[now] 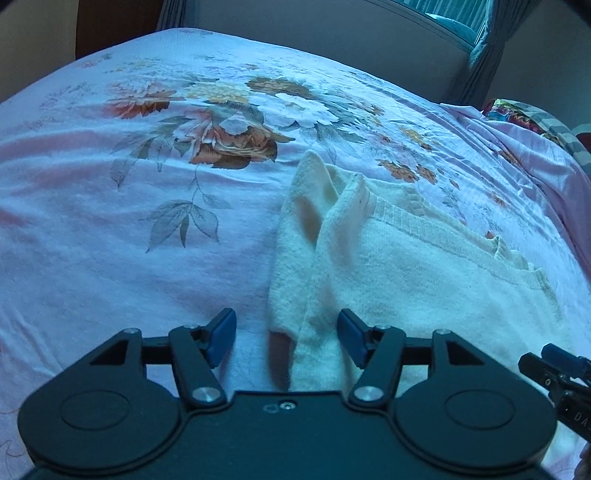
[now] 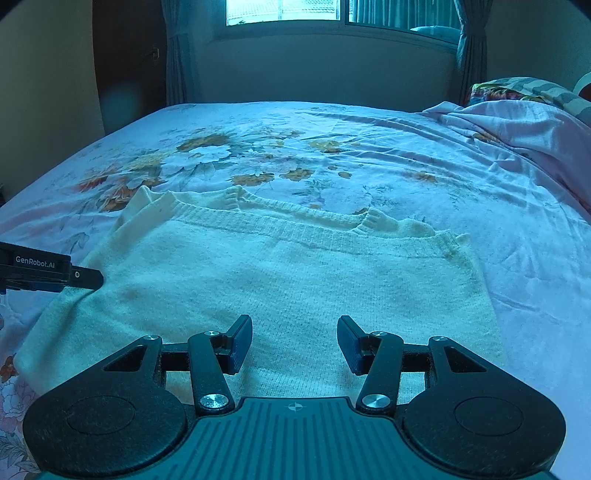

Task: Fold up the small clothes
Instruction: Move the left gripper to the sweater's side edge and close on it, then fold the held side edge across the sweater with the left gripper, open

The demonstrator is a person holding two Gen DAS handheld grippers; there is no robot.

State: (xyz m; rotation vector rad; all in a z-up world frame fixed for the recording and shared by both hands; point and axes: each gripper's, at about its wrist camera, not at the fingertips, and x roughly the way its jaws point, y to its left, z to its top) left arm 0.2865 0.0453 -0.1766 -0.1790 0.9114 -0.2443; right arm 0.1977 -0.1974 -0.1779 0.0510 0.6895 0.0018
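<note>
- Cream knit fabric: a small sweater (image 2: pixel 295 280) lies flat on the bed (image 2: pixel 517 280), near its front edge and just ahead of both grippers.
- Surface: a pale pink bedsheet (image 1: pixel 110 258) with a floral print covers the bed; it is wrinkled toward the right edge, where bunched pink cloth and a patterned pillow (image 2: pixel 517 90) sit at the far right corner.
- Room: beyond the far edge stand a plain wall, a window (image 2: pixel 284 11) and curtains (image 2: pixel 177 55) at both sides.
- Orientation: the sweater's ribbed hem runs left to right across the bed; its long axis does the same. One sleeve (image 1: pixel 295 221) is folded along the left side, pointing toward the far edge.
- Left gripper (image 1: pixel 286 339): jaws apart, straddling the folded sleeve's near end; pads not pressing it.
- Right gripper (image 2: pixel 295 343): jaws apart over the sweater body, gripping nothing.
</note>
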